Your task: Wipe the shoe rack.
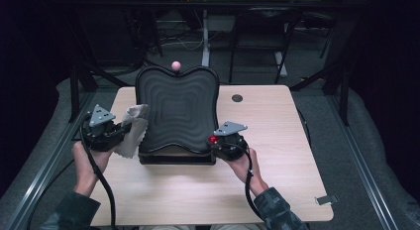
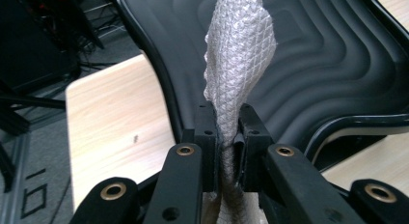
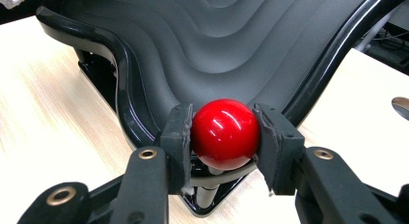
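Left gripper (image 1: 121,132): jaws clamped narrow on a white mesh cloth (image 2: 238,55), a fold pinched between the pads, the rest standing up past the jaw tips against the left rim of the black rippled tray (image 1: 177,108). Right gripper (image 3: 225,132): jaws closed on a red ball knob (image 3: 225,133), one pad on each side, at the tray's near right corner. Tray tilts up on a black base (image 1: 177,159), mid-worktop (image 1: 277,155), nearer the left edge. A pink ball (image 1: 176,65) shows above the tray's far rim.

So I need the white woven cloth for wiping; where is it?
Pinched in the left gripper, the white woven cloth hangs beside the black ribbed board's left edge.
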Motion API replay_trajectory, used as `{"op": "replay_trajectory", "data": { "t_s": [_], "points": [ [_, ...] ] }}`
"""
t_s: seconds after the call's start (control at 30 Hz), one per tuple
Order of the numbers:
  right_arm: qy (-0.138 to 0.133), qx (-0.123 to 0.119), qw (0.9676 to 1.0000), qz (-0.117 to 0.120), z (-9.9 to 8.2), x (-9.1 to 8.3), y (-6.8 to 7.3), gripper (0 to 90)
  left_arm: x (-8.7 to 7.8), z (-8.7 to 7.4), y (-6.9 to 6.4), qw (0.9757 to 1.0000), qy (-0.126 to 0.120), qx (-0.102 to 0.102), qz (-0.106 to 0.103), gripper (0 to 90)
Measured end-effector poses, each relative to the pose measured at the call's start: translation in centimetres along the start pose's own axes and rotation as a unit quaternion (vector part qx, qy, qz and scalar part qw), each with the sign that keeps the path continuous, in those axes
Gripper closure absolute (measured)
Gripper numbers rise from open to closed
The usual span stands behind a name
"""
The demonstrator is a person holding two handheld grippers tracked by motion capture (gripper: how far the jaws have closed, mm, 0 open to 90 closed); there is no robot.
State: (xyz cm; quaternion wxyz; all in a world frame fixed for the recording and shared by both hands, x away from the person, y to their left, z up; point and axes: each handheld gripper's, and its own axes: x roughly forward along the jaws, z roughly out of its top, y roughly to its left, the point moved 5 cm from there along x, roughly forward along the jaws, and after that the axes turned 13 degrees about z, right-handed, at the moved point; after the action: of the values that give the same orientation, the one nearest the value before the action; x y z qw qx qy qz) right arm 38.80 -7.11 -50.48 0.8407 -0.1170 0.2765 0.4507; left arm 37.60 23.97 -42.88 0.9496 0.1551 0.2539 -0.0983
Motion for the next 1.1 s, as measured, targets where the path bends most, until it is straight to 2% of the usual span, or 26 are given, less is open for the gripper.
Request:
{"op": "replay_trajectory", "data": {
  "t_s": [0.17,0.33,0.5,0.63,0.7,0.73,0.83,0.97,1.1],
  "points": [
    [0.0,-0.001,1.0,0.001,0.0,0.0,0.0,59.7,-0.1,0.6,0.8,1.0,-0.003,-0.001,0.009,81.9],
    [0.0,-0.002,1.0,-0.002,0.0,0.0,0.0,59.7,0.5,0.5,0.7,0.9999,0.009,0.006,0.006,81.8],
    [0.0,-0.002,1.0,-0.004,0.0,0.0,0.0,59.7,1.9,-0.5,0.6,0.9988,0.039,0.025,0.013,81.7],
    [0.0,-0.001,1.0,-0.003,0.0,0.1,0.1,59.7,3.6,-1.8,0.3,0.9961,0.076,0.041,0.018,81.8],
    [0.0,-0.001,1.0,-0.004,0.0,0.1,0.1,59.7,4.2,-2.5,0.4,0.9951,0.089,0.039,0.015,81.8],
    [0.0,-0.002,1.0,-0.004,0.0,0.1,0.1,59.7,4.5,-2.6,0.5,0.9947,0.091,0.043,0.023,81.8],
    [0.003,0.001,1.0,-0.005,0.0,0.0,0.1,59.7,4.8,-3.3,0.9,0.9938,0.102,0.036,0.026,81.9],
    [0.002,0.003,1.0,-0.006,0.0,0.0,0.1,59.7,5.0,-4.1,1.2,0.9936,0.108,0.026,0.023,81.9],
    [0.005,0.002,1.0,-0.008,0.0,0.0,0.1,59.7,4.8,-4.4,1.3,0.994,0.103,0.025,0.027,81.9]
  ]
}}
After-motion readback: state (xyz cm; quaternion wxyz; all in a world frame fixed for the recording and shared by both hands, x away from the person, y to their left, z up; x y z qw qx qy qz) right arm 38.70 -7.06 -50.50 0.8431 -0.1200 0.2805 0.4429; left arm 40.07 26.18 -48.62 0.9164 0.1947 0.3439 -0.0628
